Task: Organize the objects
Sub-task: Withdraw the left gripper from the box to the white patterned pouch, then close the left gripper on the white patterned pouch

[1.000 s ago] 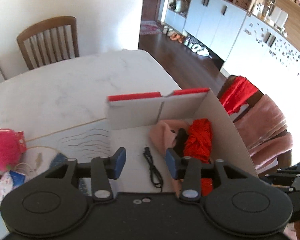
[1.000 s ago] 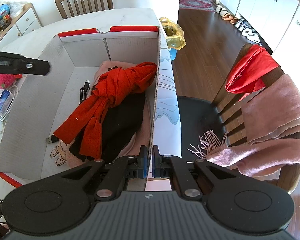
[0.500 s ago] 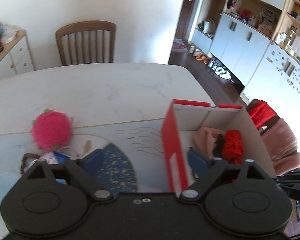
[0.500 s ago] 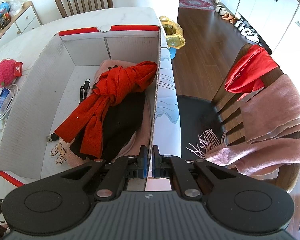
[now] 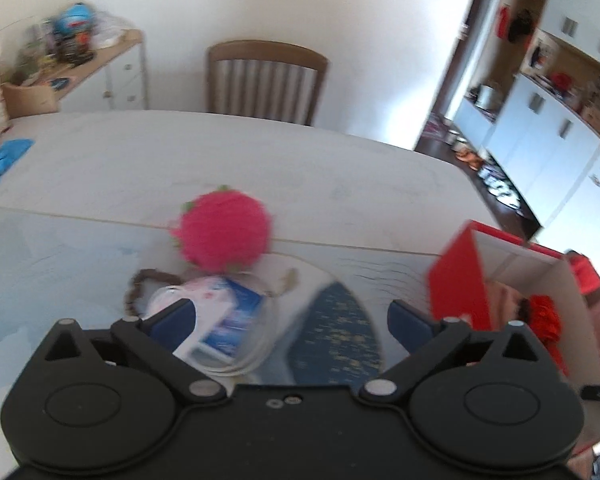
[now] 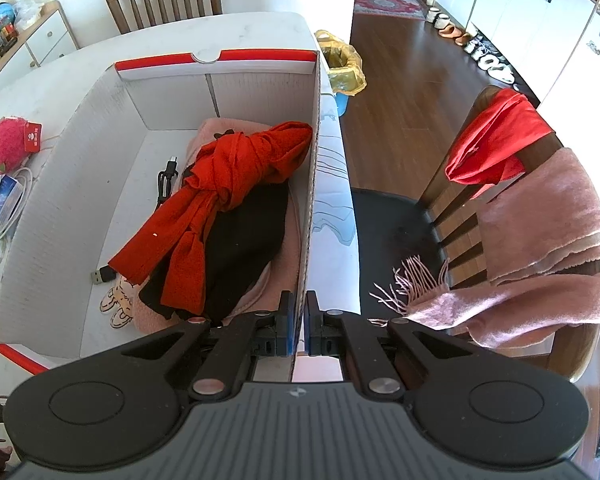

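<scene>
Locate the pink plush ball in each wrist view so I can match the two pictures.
Left wrist: pink plush ball at centre, on the table beyond the open left claw.
Right wrist: pink plush ball at the far left edge, outside the box wall.
Shared landmark: the red-trimmed cardboard box.

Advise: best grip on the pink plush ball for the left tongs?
Take the pink plush ball across its round middle, from above and the near side. It is soft and free on the table; the left tongs, wide open, would span it. The cable and packet lie nearer.
</scene>
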`<state>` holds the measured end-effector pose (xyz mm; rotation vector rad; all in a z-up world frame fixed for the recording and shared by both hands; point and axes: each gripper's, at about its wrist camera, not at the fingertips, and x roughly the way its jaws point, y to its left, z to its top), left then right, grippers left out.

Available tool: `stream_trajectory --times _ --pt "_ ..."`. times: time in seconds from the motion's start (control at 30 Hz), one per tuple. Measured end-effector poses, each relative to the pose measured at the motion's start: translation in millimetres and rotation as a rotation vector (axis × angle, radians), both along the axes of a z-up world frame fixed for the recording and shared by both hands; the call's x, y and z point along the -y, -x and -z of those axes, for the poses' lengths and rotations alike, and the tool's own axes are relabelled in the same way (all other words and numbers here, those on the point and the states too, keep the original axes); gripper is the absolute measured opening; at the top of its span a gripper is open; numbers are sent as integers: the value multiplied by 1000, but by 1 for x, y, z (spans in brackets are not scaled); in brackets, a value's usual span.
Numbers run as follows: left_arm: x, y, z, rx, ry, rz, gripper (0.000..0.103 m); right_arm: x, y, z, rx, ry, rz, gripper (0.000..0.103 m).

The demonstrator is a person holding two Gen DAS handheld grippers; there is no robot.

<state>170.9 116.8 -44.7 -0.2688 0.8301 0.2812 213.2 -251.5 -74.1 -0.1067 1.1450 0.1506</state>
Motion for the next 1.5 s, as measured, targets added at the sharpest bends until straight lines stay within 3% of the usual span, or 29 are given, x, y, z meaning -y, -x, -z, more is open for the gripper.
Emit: stream_trajectory --times 0.17,0.23,0.8,1.03,1.23,1.5 --pt "-25 7 15 -15 -86 -73 102 -2 0 0 -1 8 6 4" --pt "-35 8 22 -23 -82 -75 102 -3 0 0 -2 14 9 4" --pt "-63 -19 84 -121 -102 31 101 -7 -2 4 -26 48 26 4" --pt "-71 -29 100 -148 -75 41 101 -7 -2 6 -29 51 30 4" --pt "-81 -31 104 -138 0 60 98 -7 -2 6 -31 53 30 4" --pt "-87 -27 98 -111 55 73 78 -7 -2 6 -30 53 30 4"
